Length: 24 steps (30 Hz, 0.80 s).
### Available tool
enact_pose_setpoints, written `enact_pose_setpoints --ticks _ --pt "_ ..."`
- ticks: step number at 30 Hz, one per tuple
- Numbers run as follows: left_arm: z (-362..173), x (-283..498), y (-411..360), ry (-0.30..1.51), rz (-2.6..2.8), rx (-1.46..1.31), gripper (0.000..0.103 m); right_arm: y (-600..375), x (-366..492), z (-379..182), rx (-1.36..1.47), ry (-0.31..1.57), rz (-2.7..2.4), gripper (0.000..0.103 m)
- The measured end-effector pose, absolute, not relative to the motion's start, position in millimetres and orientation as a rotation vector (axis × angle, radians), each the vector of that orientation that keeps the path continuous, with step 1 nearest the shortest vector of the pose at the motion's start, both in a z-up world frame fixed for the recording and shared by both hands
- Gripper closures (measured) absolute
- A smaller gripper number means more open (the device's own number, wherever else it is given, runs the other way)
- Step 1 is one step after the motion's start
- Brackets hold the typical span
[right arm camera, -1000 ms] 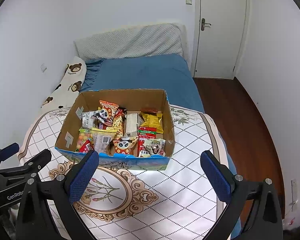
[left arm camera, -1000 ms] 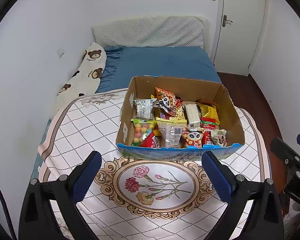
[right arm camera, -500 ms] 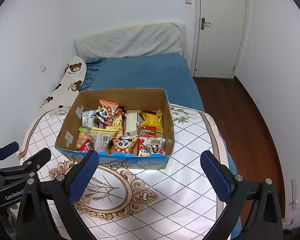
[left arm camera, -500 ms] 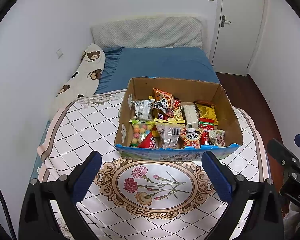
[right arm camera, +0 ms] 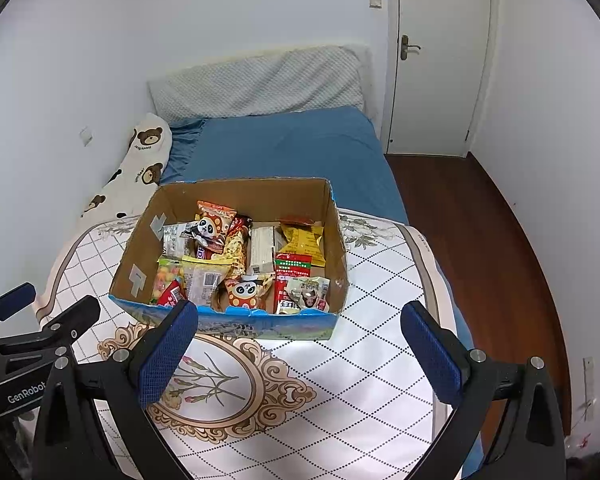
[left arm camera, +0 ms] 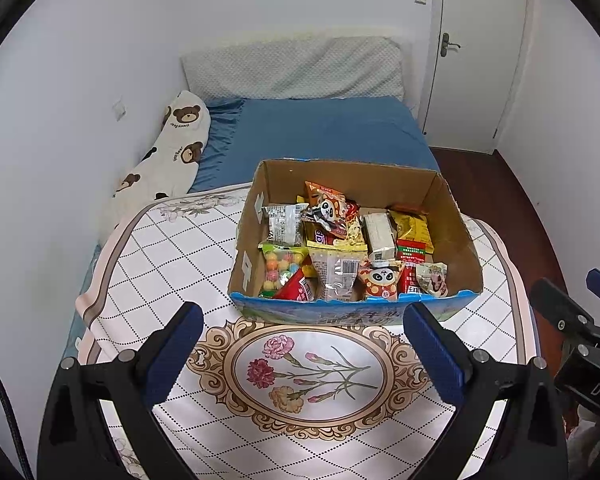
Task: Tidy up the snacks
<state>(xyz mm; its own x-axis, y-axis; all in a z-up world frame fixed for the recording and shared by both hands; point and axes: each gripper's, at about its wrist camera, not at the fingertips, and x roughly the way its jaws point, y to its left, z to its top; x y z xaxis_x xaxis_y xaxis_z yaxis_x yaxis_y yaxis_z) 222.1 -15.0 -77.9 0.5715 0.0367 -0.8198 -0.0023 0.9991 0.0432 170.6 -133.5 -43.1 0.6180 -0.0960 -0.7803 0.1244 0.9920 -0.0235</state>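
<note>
An open cardboard box [left arm camera: 456, 216] with a blue printed front stands on the table, also in the right wrist view [right arm camera: 336, 236]. It holds several snack packets: panda packets [left arm camera: 380, 280], a bag of coloured candy balls [left arm camera: 280, 266], a yellow bag [left arm camera: 414, 224], a red and green pack [right arm camera: 293, 264]. My left gripper [left arm camera: 304, 354] is open and empty, above the flower medallion in front of the box. My right gripper [right arm camera: 300, 354] is open and empty, in front of the box's right half.
The table wears a white diamond-pattern cloth [left arm camera: 172, 248] with a flower medallion [left arm camera: 308, 374]. Behind it is a blue bed [left arm camera: 320, 128] with a bear-print pillow [left arm camera: 168, 148]. A door [right arm camera: 440, 56] and wooden floor [right arm camera: 480, 220] are at the right.
Both grippers have drawn back and up slightly from the box; the box sits a little farther away in both views. Jaws stay open.
</note>
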Motion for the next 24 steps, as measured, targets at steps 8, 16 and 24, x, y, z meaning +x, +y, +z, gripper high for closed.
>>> enact_pose_setpoints --ticks 8,16,24 --pt "-76.4 221.3 -15.9 0.959 0.022 0.042 0.0 -133.8 169.6 -40.6 0.033 0.895 -0.13 0.0" --pt "-76.6 221.3 -16.2 0.959 0.02 0.04 0.0 -133.6 169.2 -41.9 0.027 0.897 -0.133 0.0" --pt "-77.8 220.5 -18.0 0.95 0.021 0.047 0.0 -135.2 169.4 -42.2 0.027 0.9 -0.136 0.0"
